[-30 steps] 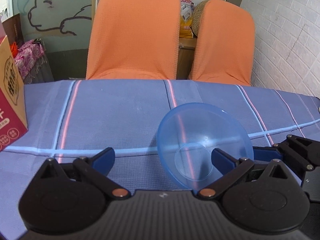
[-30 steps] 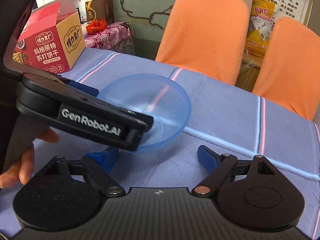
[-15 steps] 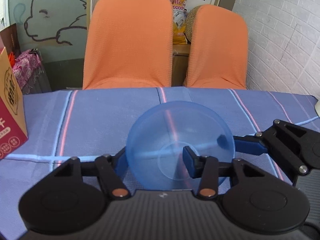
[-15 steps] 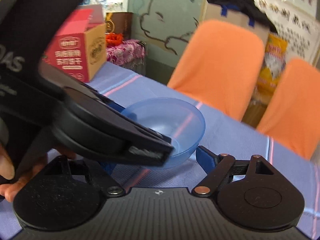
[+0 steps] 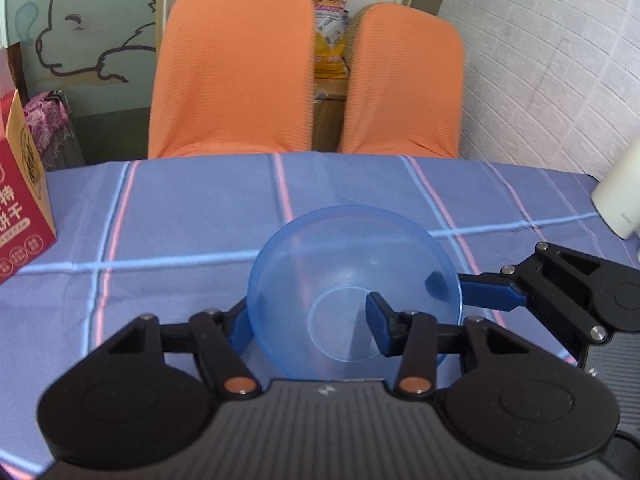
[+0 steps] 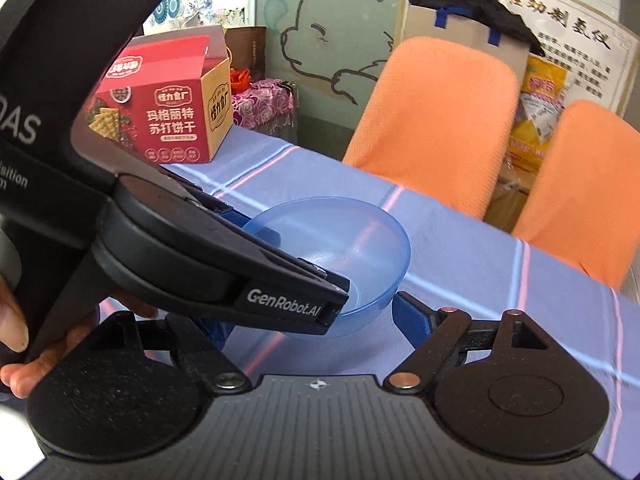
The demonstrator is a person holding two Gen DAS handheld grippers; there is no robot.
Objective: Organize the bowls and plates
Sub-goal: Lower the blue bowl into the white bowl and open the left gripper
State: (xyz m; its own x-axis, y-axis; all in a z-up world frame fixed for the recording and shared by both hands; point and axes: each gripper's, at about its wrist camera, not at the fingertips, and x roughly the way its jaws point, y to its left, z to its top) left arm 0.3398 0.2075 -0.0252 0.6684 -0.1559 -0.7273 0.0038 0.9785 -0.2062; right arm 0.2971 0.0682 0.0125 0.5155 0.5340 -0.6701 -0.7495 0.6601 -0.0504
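Worktop (image 5: pixel 192 208) draped in a blue cloth with pink and pale-blue stripes. Behind its far edge stand two orange-covered chairs, one to the left (image 5: pixel 232 68) and one to the right (image 5: pixel 404 80), with a yellow bag (image 5: pixel 326 40) between them. White brick wall (image 5: pixel 552 64) at right. A pale green panel (image 6: pixel 320 40) bears a cartoon line drawing; a posted notice (image 6: pixel 576 36) carries printed text.

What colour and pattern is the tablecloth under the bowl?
The tablecloth is blue-violet with thin pink and light-blue crossing stripes, clearest in the left wrist view.
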